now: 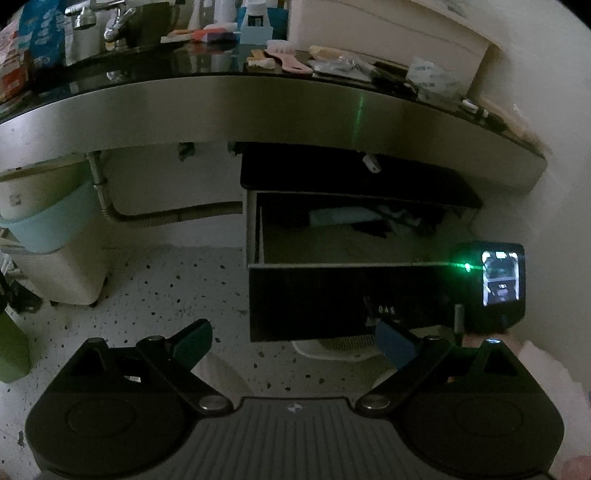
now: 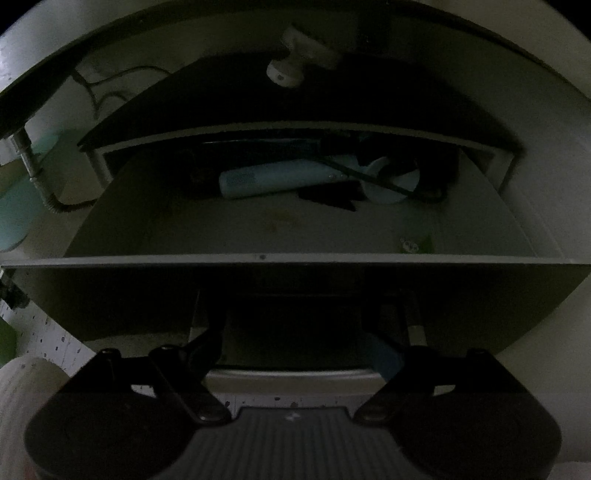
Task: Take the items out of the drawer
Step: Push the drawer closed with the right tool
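Under the counter the drawer (image 1: 332, 264) stands pulled out, its front rim (image 2: 295, 259) crossing the right wrist view. At the back of it lie a pale blue tube (image 2: 273, 179) (image 1: 343, 216), a white round piece (image 2: 388, 184) and some black items (image 2: 332, 195). A small green and white scrap (image 2: 413, 245) rests near the front right corner. My right gripper (image 2: 299, 343) is open in front of the drawer's dark face, with nothing between its fingers. Its body with the lit screen (image 1: 502, 280) shows at the drawer's right. My left gripper (image 1: 293, 343) hangs open over the floor, holding nothing.
A steel-edged counter (image 1: 258, 107) above carries several toiletries, with a faucet (image 1: 110, 22) at the far left. A white and pale blue bin (image 1: 55, 240) stands left, with a corrugated hose (image 1: 166, 216) running to the cabinet. A green bottle (image 1: 11, 350) sits at the left edge.
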